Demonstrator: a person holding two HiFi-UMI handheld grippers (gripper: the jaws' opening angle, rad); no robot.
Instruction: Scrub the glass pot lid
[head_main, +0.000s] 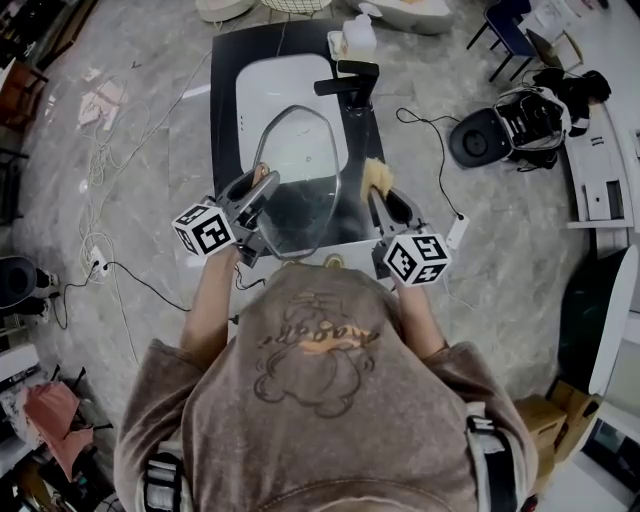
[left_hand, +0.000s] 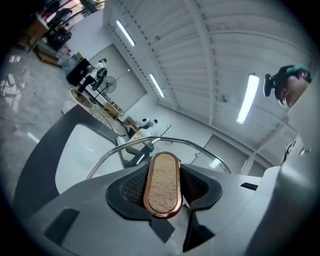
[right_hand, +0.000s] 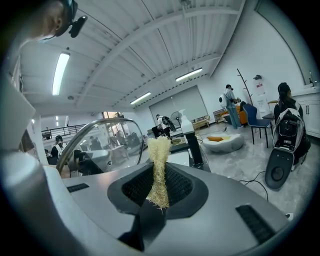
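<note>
Glass pot lid (head_main: 300, 190): held in the air over the front part of the sink basin (head_main: 275, 85), stood up on edge. In the head view it is seen as a tilted oval of metal rim with clear glass inside.

Lid handle (left_hand: 162, 185): an oval wooden piece with a copper-coloured edge. It is clamped between the two jaws of the left gripper (head_main: 258, 190), with the dark ribbed pads pressed against both its long sides. The lid is carried by this grip alone, from its 9 o'clock side in the head view.

Scrubber (right_hand: 159, 167): a pale yellow fibrous pad. It is pinched at its waist by the closed jaws of the right gripper (head_main: 380, 200), and its frayed upper end is fanned out past the fingertips. In the head view it is seen just beside the lid's rim at 3 o'clock. Whether the rim is touched cannot be told.

Marker cubes (head_main: 205, 230) are seen on both grippers, at 8 and 4 o'clock of the lid.

Surroundings: the white basin is set in a black counter (head_main: 225, 120). A black faucet (head_main: 352, 85) is noted at 1 o'clock of the lid, and a white soap bottle (head_main: 360, 38) further out at 12 to 1 o'clock. Cables (head_main: 110, 150) are strewn over the grey floor at 9 o'clock.
</note>
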